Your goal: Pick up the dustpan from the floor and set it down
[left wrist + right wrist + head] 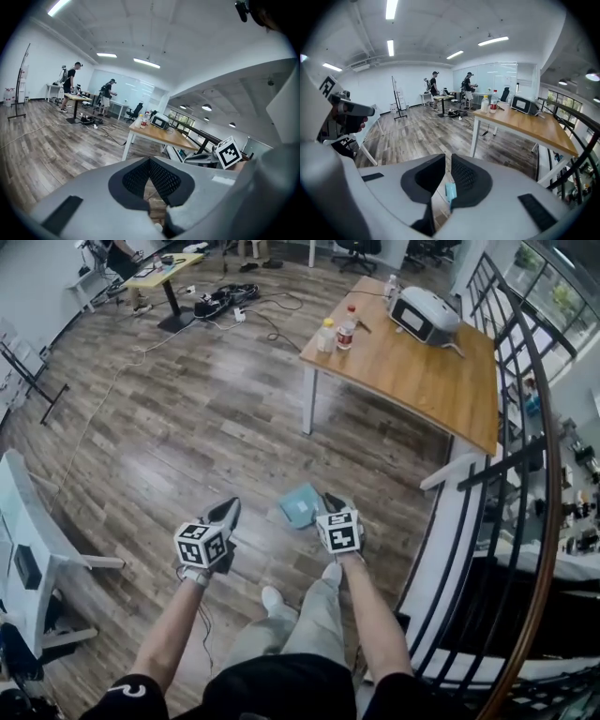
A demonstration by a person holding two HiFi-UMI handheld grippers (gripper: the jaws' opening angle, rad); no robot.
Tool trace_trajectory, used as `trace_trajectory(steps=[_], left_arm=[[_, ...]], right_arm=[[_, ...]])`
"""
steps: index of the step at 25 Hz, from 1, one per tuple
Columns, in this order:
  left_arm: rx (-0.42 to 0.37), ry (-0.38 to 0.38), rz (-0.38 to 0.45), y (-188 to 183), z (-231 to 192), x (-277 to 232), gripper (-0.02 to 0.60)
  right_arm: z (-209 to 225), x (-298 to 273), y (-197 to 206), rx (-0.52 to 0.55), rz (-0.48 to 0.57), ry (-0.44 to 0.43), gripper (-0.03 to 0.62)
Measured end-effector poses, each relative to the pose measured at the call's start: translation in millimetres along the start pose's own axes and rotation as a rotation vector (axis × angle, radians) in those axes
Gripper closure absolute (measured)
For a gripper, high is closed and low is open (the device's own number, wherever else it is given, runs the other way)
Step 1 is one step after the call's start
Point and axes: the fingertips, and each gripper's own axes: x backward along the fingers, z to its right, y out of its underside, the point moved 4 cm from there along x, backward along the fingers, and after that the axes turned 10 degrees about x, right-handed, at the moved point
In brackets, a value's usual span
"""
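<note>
The teal dustpan [300,506] hangs above the wooden floor, just in front of my legs, and it looks tilted. My right gripper [330,501] is at its right edge. In the right gripper view a teal piece of the dustpan [450,191] sits between the nearly closed pads of that gripper [447,157], so it is shut on it. My left gripper [228,509] is to the dustpan's left and apart from it. Its pads [161,178] meet at the tip, shut, with nothing between them.
A wooden table [412,381] stands ahead to the right with two bottles [336,334] and a white appliance [424,313]. A black railing [525,456] runs along the right. A white frame [37,549] is at the left. Cables [225,304] lie on the far floor.
</note>
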Motion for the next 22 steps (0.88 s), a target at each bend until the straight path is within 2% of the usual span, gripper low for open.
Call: trace_trajectory(steps=[4, 12, 16, 22], left_arm=[[-0.033, 0.014, 0.026, -20.0, 15.1, 25.2, 0.584], [-0.038, 0.043, 0.12, -71.5, 42.9, 58.9, 0.584], [-0.052, 0.074, 0.154, -94.2, 59.5, 74.2, 0.584], [-0.073, 0.093, 0.164, -107.2, 70.1, 91.4, 0.584]], right_arm=[[1.5, 36.4, -42.5, 0.007, 0.071, 0.022, 0.592], [0.5, 102.1, -116.9, 0.022, 0.236, 0.062, 0.599], [-10.6, 125.4, -138.1, 0.05, 0.275, 0.051, 0.599], [-19.2, 142.8, -149.9, 0.074, 0.295, 0.043, 0.599]])
